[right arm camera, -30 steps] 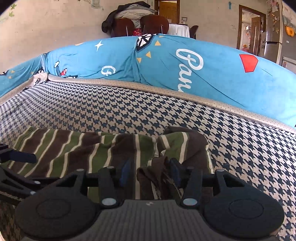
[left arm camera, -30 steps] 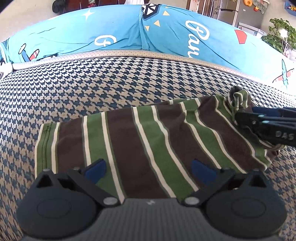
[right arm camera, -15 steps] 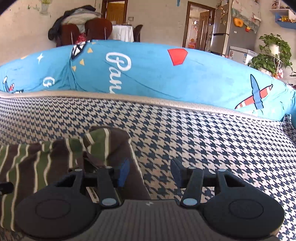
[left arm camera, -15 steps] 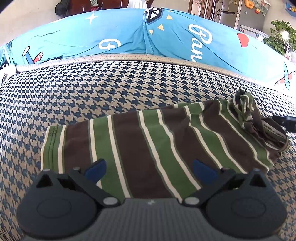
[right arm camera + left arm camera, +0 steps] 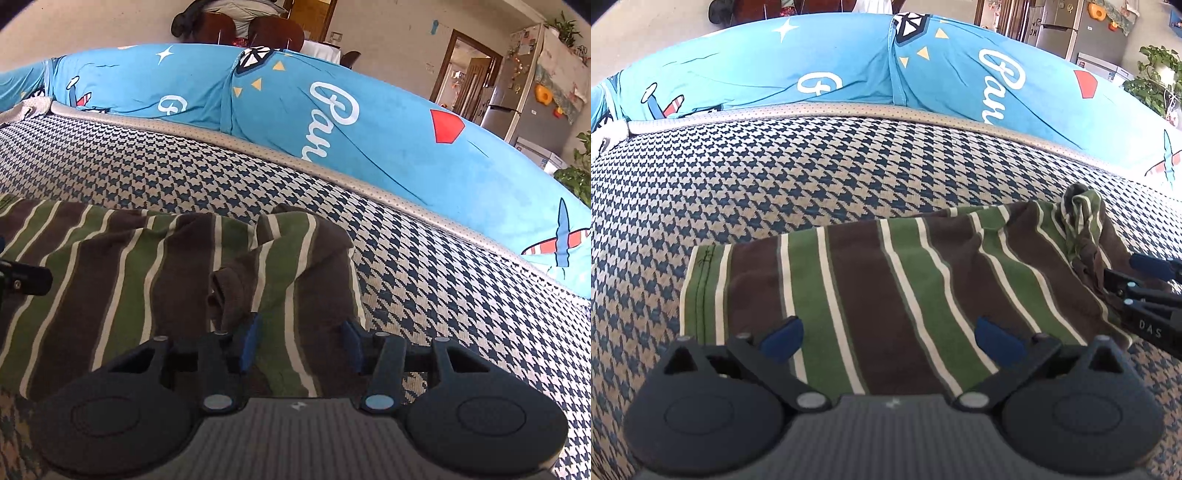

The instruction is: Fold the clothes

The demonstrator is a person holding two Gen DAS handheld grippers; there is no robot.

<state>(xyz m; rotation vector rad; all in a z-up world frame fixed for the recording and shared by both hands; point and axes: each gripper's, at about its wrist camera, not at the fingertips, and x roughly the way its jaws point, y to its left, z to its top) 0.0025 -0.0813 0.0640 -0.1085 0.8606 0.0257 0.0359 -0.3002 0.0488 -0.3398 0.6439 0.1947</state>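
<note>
A brown, green and white striped garment (image 5: 886,295) lies spread flat on the houndstooth sofa seat (image 5: 812,177). Its right end is bunched into a rumpled heap (image 5: 280,251). My left gripper (image 5: 888,339) hovers open over the garment's near edge, with the fabric lying flat between its blue pads (image 5: 781,338). My right gripper (image 5: 300,342) is open over the bunched right end, fabric under and between its fingers. The right gripper (image 5: 1126,284) also shows at the garment's right edge in the left wrist view.
Blue printed back cushions (image 5: 923,74) run along the far side of the seat behind a beige piping edge (image 5: 332,173). Bare houndstooth seat extends to the right of the garment (image 5: 461,295). Chairs, a doorway, a fridge and a plant stand beyond the sofa.
My right gripper swung away to the right off the garment, then came back over its bunched right end. The left gripper stayed open at the near edge.
</note>
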